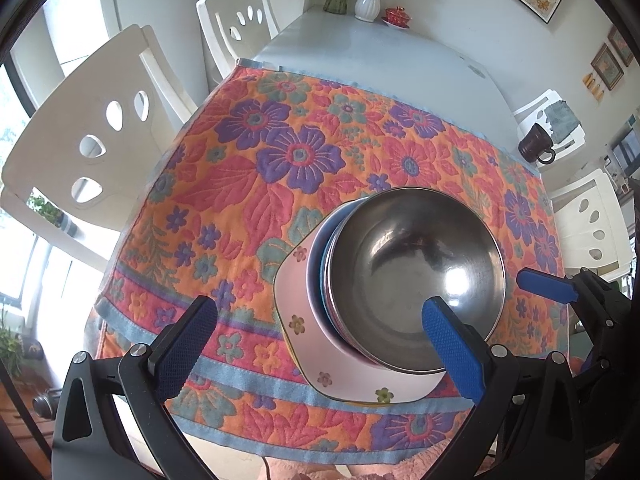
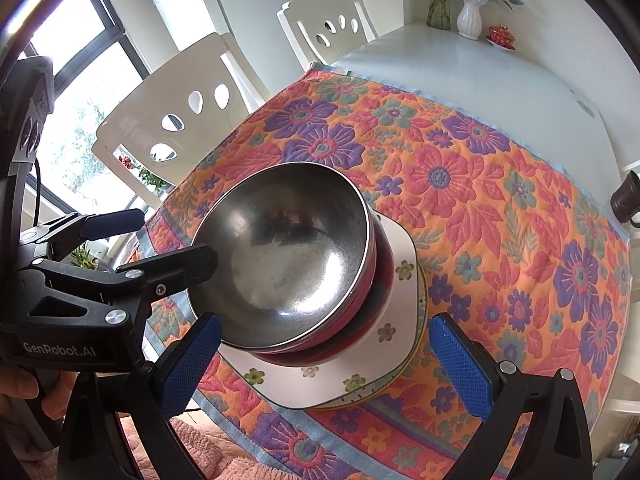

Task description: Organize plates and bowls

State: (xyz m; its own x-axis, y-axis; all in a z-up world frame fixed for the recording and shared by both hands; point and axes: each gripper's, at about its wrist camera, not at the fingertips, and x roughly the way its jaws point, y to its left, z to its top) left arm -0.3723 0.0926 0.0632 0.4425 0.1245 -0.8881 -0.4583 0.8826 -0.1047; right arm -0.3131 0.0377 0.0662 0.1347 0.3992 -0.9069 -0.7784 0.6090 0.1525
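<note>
A steel bowl [image 1: 416, 264] [image 2: 288, 256] tops a stack of nested bowls, with a pink-red bowl [image 2: 360, 316] and a blue one under it. The stack stands on a white flowered square plate [image 1: 296, 292] [image 2: 392, 340], and a yellow-rimmed plate edge shows beneath that. My left gripper [image 1: 318, 344] [image 2: 168, 240] is open wide at the stack's left side, its right finger over the steel bowl's near rim. My right gripper [image 2: 326, 364] is open too, straddling the plate's near edge with nothing held. One of its blue fingers [image 1: 544, 286] shows in the left wrist view.
A floral cloth [image 1: 280, 152] [image 2: 480, 184] covers the near part of the white table [image 1: 360, 52]. A dark mug [image 1: 536, 146] [image 2: 626, 196] stands at the right edge. A white vase [image 1: 367, 2] and a red cup [image 1: 396, 16] are at the far end. White chairs [image 1: 92, 140] line the left side.
</note>
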